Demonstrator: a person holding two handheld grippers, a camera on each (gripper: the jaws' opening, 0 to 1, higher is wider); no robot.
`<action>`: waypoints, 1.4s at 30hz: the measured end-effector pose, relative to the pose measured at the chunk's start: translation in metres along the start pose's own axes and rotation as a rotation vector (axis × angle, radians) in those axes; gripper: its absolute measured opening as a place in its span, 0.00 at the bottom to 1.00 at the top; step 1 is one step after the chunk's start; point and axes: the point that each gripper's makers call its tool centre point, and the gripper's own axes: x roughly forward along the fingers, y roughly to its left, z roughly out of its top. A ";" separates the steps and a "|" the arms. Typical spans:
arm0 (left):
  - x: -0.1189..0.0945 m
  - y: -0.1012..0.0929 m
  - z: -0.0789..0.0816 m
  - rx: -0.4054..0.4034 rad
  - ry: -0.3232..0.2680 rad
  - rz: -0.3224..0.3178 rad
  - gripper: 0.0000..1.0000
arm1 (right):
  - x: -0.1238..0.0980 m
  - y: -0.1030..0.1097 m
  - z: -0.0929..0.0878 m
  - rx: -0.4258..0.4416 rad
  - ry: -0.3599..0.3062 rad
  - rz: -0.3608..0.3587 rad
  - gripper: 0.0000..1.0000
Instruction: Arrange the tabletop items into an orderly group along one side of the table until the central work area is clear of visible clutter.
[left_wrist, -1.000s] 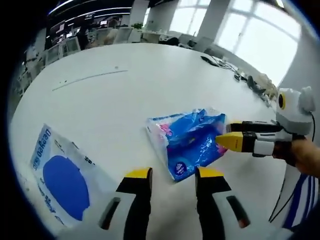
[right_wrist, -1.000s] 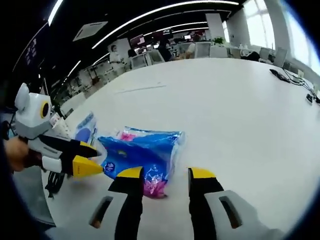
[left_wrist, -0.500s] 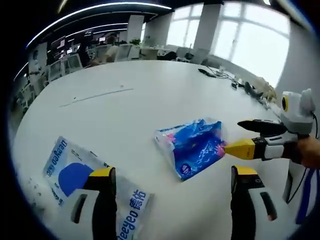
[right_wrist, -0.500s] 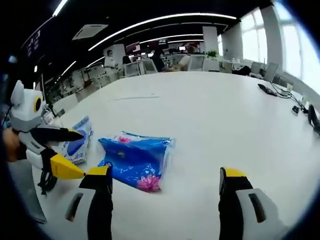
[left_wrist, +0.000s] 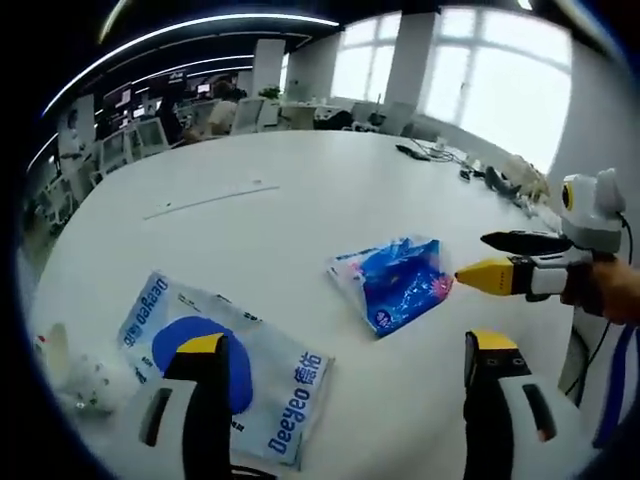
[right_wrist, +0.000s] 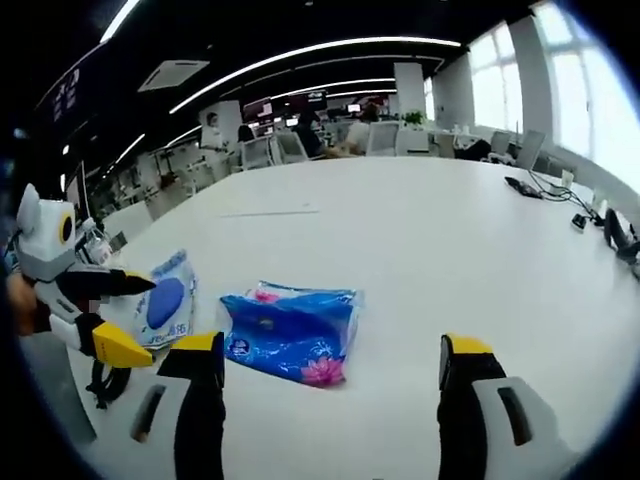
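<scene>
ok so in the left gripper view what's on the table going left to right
crumpled white wrapper → white pack with blue oval and Deeyeo lettering → blue plastic tissue pack with pink flower print → right gripper, open, yellow-tipped fingers

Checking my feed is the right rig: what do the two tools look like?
Both match: the left tool and right tool have grey-white jaws with black inner faces and yellow tips. Seen from the side, each carries a white rounded housing ringed in yellow. A hand grips each; a black cable hangs below.
</scene>
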 end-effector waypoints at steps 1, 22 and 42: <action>-0.004 0.002 0.001 0.004 -0.001 0.001 0.94 | -0.001 0.002 0.000 0.003 -0.003 -0.001 0.87; -0.061 0.043 -0.021 -0.058 -0.036 0.027 0.89 | -0.021 0.062 0.003 0.082 -0.049 -0.005 0.82; -0.092 0.087 -0.038 -0.153 -0.058 0.052 0.87 | -0.019 0.107 0.001 0.087 -0.031 0.020 0.79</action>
